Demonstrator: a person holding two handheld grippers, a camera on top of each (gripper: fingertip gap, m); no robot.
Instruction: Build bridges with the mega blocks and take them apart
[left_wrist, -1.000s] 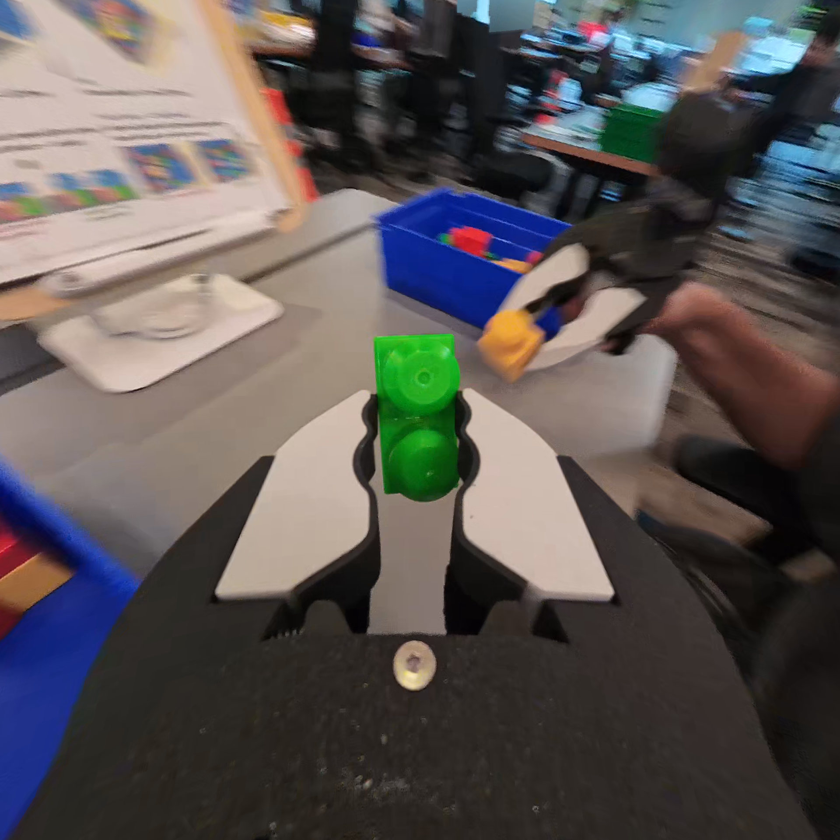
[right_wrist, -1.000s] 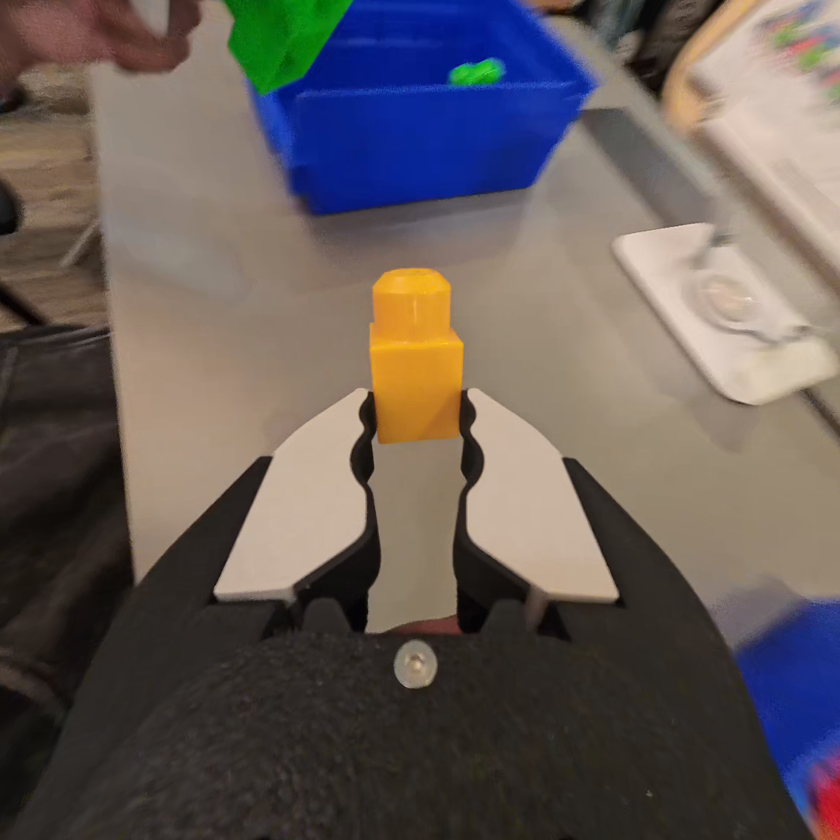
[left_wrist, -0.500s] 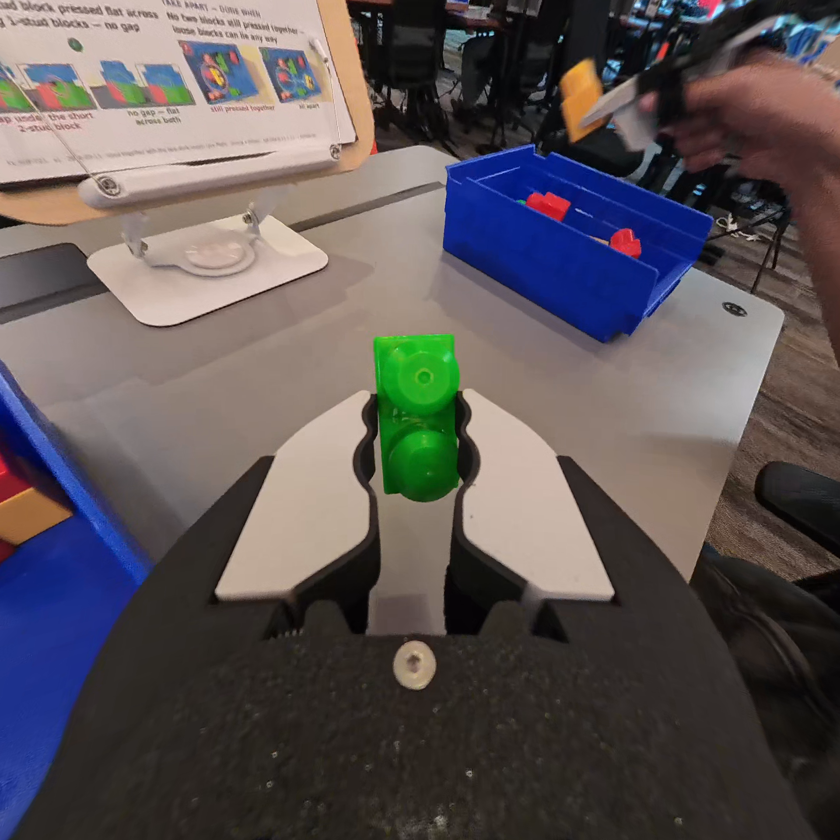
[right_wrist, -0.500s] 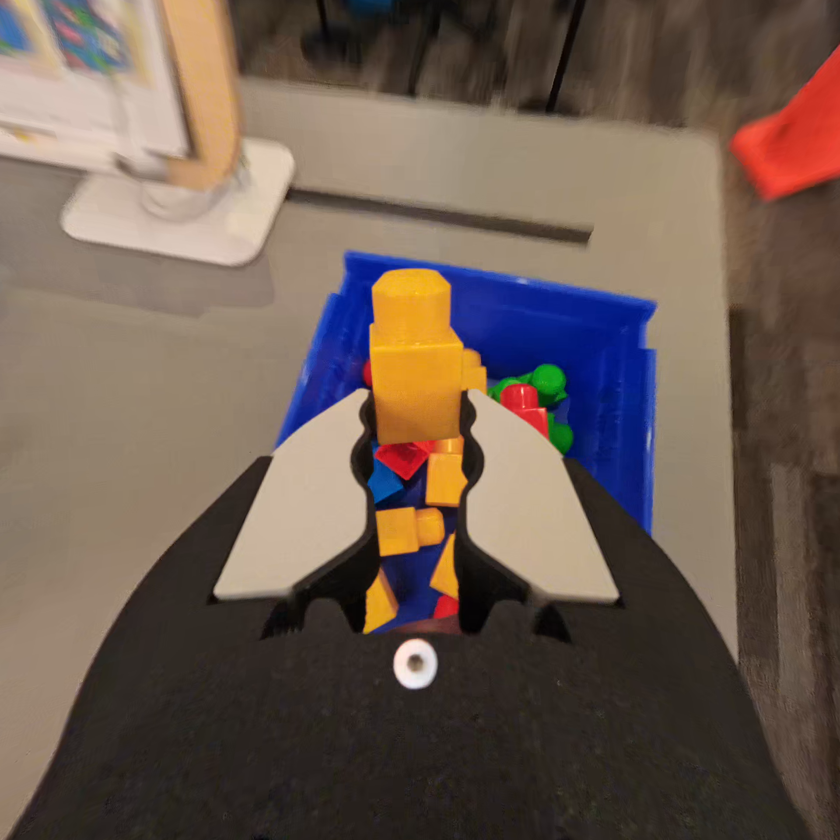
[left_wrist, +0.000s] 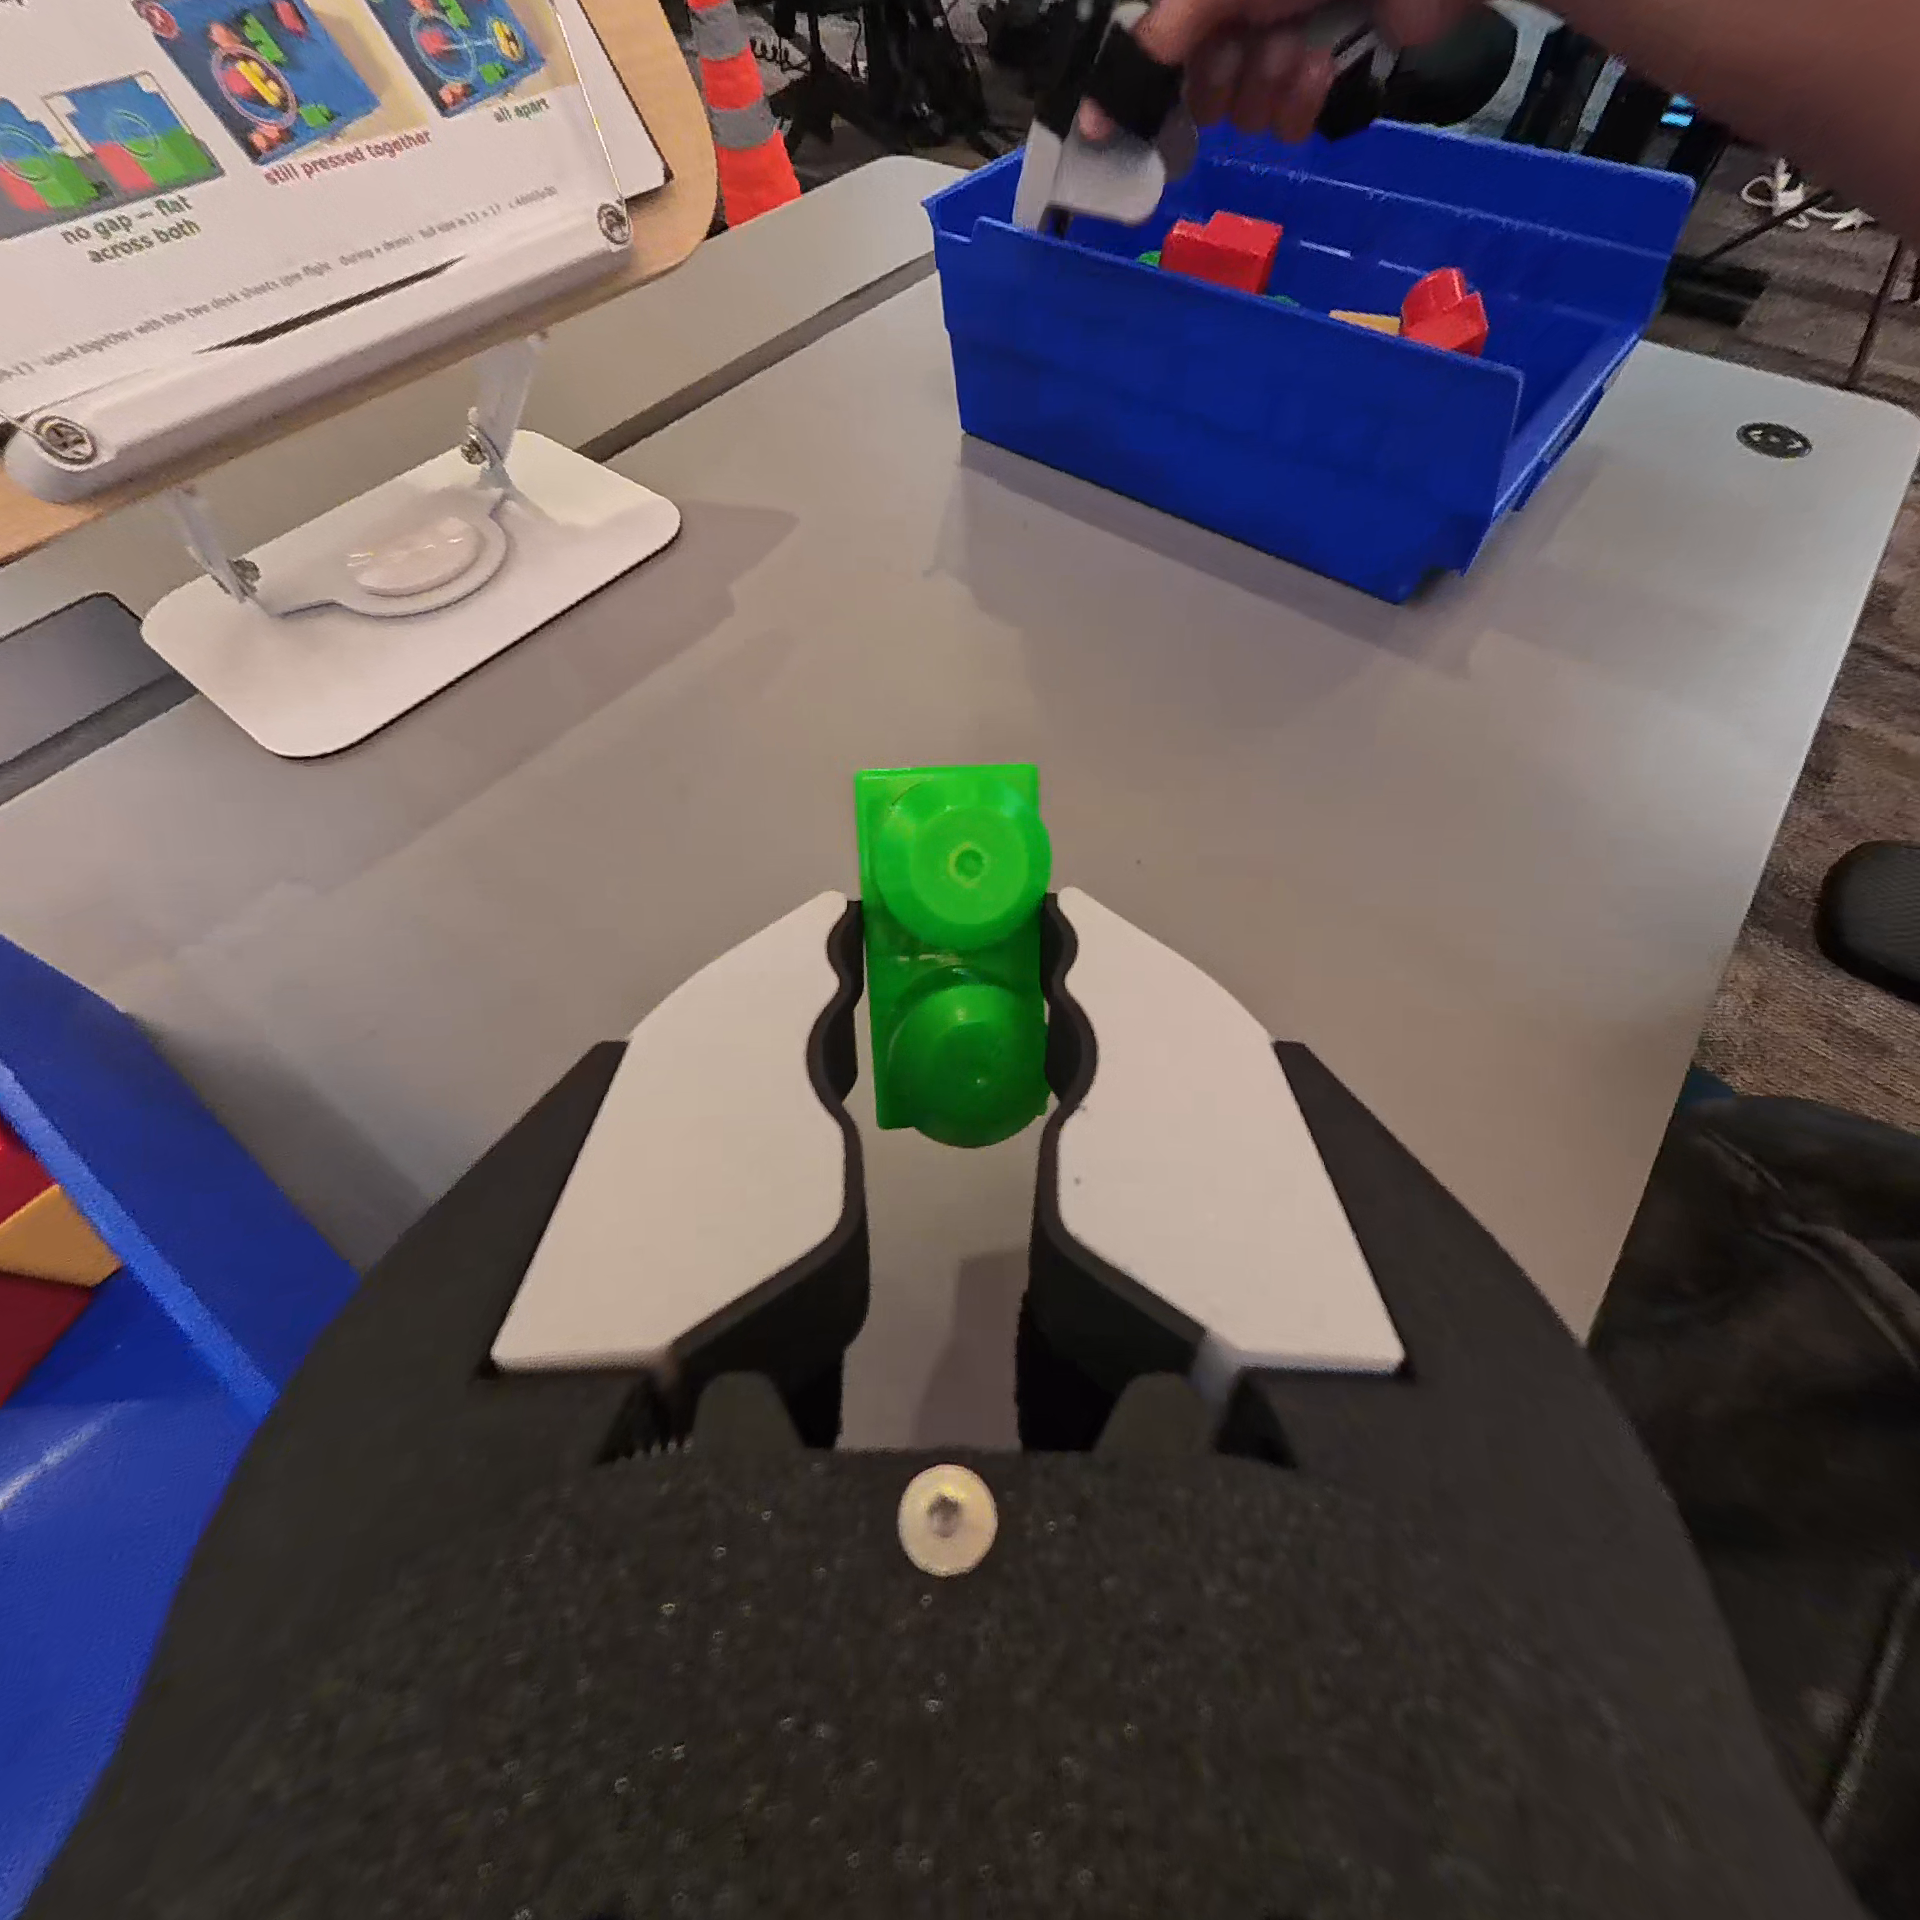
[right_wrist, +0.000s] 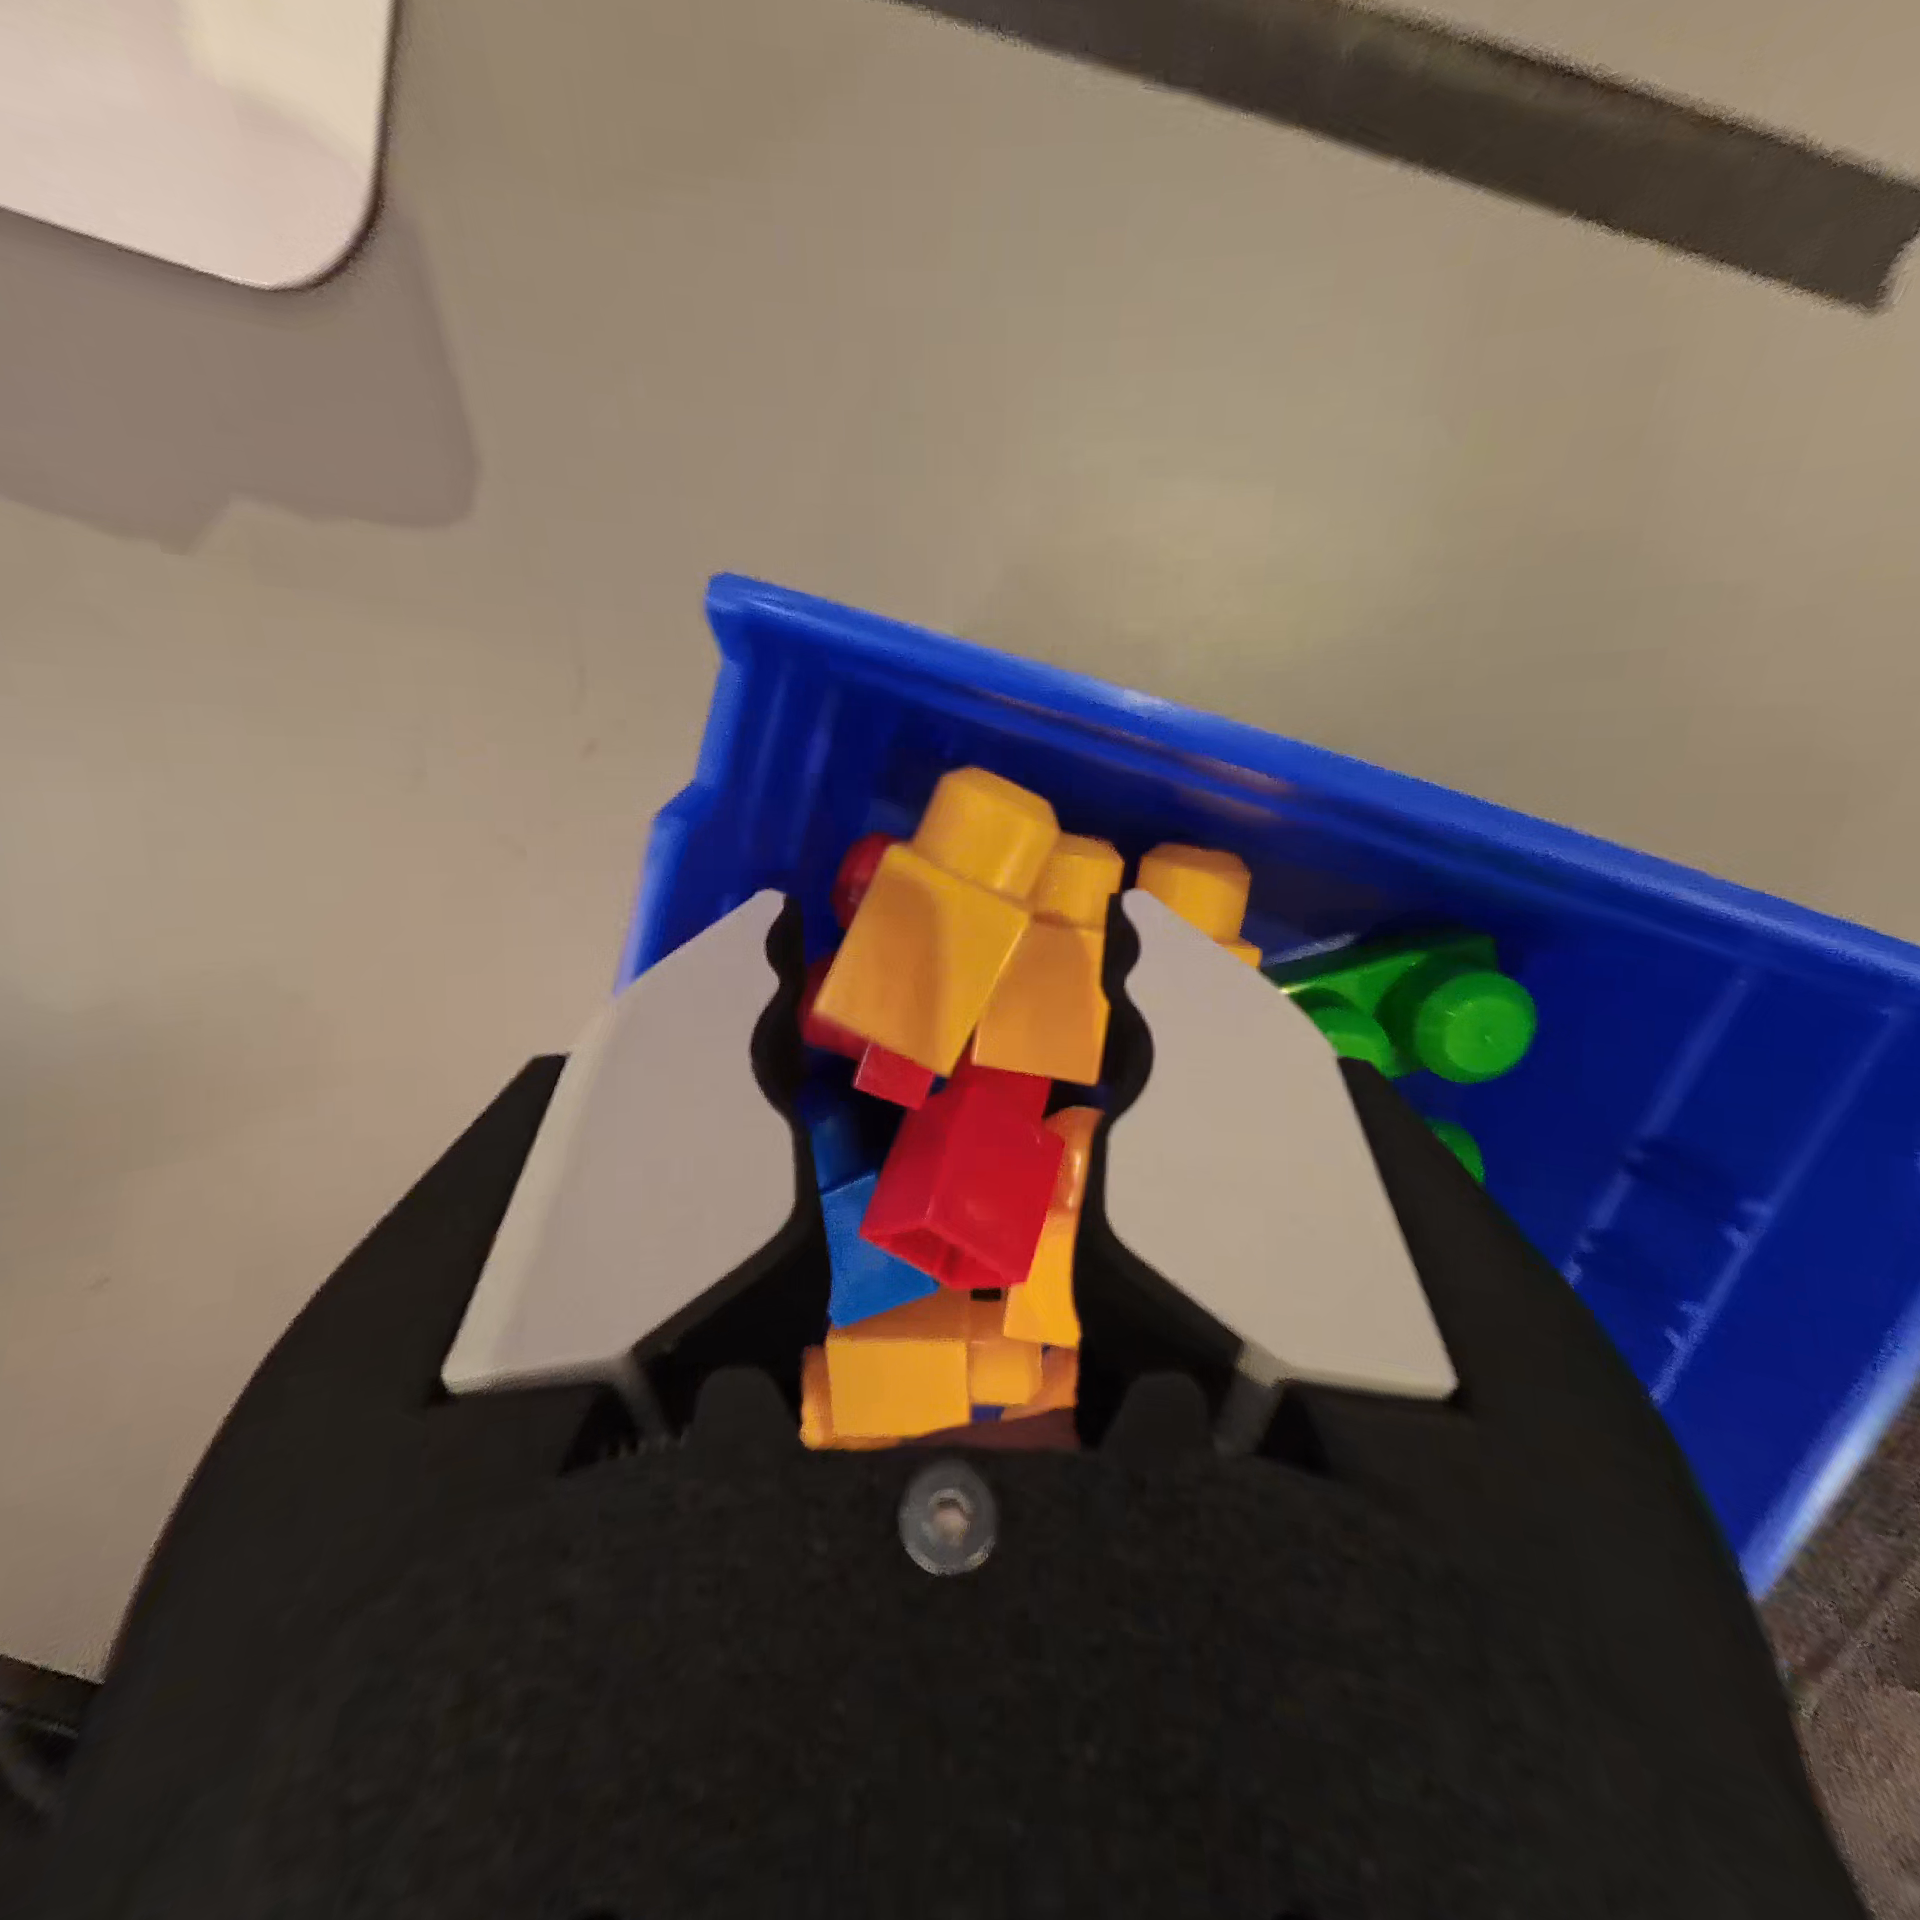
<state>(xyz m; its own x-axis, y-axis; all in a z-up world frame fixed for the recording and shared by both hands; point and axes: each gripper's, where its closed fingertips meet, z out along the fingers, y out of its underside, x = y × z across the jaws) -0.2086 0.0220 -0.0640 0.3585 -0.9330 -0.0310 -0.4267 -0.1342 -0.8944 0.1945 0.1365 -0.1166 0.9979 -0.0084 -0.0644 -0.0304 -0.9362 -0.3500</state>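
On the grey table sits a blue bin of blocks; over it the right gripper hangs spread wide, gripping nothing. Left gripper pinches a green block above the table.

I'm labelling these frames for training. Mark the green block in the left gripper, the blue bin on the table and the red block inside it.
green block (left_wrist: 951, 940), left wrist view, studded face.
blue bin (left_wrist: 1236, 416), left wrist view, front wall.
red block (right_wrist: 966, 1184), right wrist view, side face.
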